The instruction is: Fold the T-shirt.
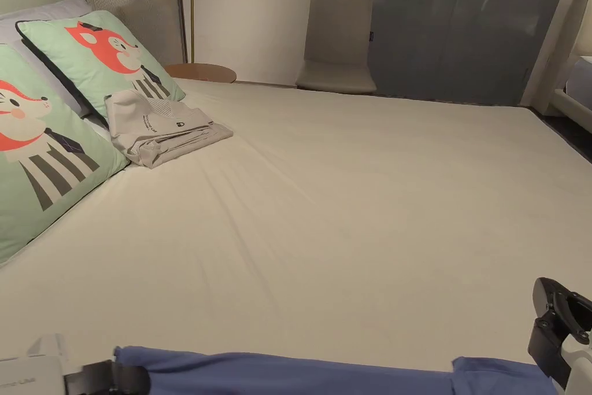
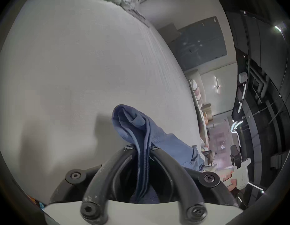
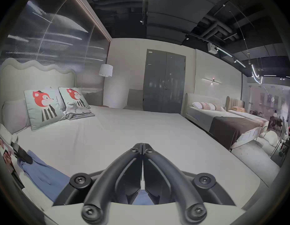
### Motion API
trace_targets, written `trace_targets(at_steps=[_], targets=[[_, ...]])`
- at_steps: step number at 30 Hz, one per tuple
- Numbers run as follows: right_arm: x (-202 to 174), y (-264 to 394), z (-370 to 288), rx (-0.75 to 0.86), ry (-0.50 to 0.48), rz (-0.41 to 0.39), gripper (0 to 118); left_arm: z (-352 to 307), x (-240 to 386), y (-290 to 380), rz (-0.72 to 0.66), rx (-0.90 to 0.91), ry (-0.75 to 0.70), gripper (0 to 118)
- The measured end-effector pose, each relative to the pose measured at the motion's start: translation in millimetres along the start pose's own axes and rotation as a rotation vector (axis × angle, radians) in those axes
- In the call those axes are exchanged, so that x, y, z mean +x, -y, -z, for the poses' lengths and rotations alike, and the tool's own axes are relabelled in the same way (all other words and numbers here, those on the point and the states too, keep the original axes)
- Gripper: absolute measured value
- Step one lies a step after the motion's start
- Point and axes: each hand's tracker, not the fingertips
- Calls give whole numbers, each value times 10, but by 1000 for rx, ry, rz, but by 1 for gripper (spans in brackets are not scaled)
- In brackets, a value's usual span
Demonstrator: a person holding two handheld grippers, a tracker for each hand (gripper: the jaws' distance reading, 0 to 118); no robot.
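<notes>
The blue T-shirt (image 1: 289,374) lies stretched in a band along the near edge of the bed (image 1: 358,205), running from the left tongs (image 1: 107,380) to the right tongs (image 1: 558,327). In the left gripper view the shirt (image 2: 133,124) is bunched into thick folds that run down between the two jaws, and both jaws of the left tongs (image 2: 141,147) press on that bundle, closed as far as the cloth allows. A loose hump of fabric stands just past the tips, and the rest trails off toward the right tongs (image 2: 235,155), seen farther away at the bed's edge.

In the right gripper view the jaws of the right tongs (image 3: 142,147) meet tip to tip with only a thin slit of light between them. Blue cloth (image 3: 141,199) shows low down behind the jaws, but I cannot tell whether any of it is caught between them. The same view shows the shirt (image 3: 42,171) spreading leftward over the sheet to the left tongs (image 3: 21,153), which a hand (image 3: 6,153) holds low, close to the mattress.

From the head view both tongs sit low at the picture's bottom corners, well apart.

Farther up the bed, a folded grey garment (image 1: 165,130) rests against two green fox pillows (image 1: 101,61). Beyond the bed stand a chair (image 1: 338,40), a grey door (image 1: 462,20) and a round side table (image 1: 202,72).
</notes>
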Motion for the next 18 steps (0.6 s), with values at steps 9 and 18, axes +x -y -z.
trace_targets(at_steps=[9, 18], targets=[[7, 41, -47, 8, -32, 44, 1, -662, 293, -60, 71, 103, -43, 3], [209, 101, -208, 26, -31, 101, 1, 416, 1354, 263, 218, -142, 272, 3]])
